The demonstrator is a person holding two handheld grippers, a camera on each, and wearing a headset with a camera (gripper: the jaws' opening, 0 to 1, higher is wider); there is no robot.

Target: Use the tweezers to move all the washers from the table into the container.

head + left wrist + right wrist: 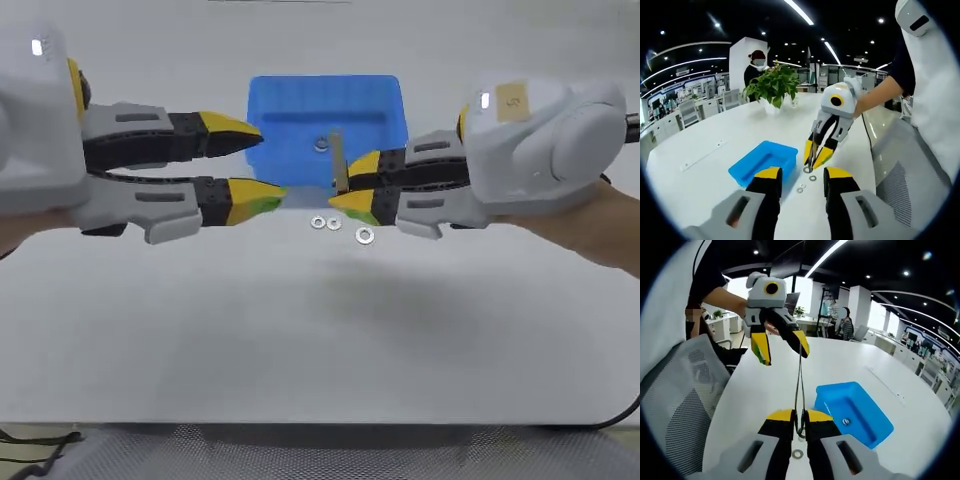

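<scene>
Tweezers (339, 160) sit pinched tight in our right gripper (344, 185), near three washers (333, 224) on the table (320, 330). Our left gripper (272, 167) is wide open, holding nothing.

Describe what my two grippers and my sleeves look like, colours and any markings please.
The left gripper and the right gripper both have rounded white housings, grey-and-black jaws and yellow tips with a touch of green. The right one has a tan sticker on top and a black cable at its rear. The person wears a dark short sleeve and a white garment.
</scene>
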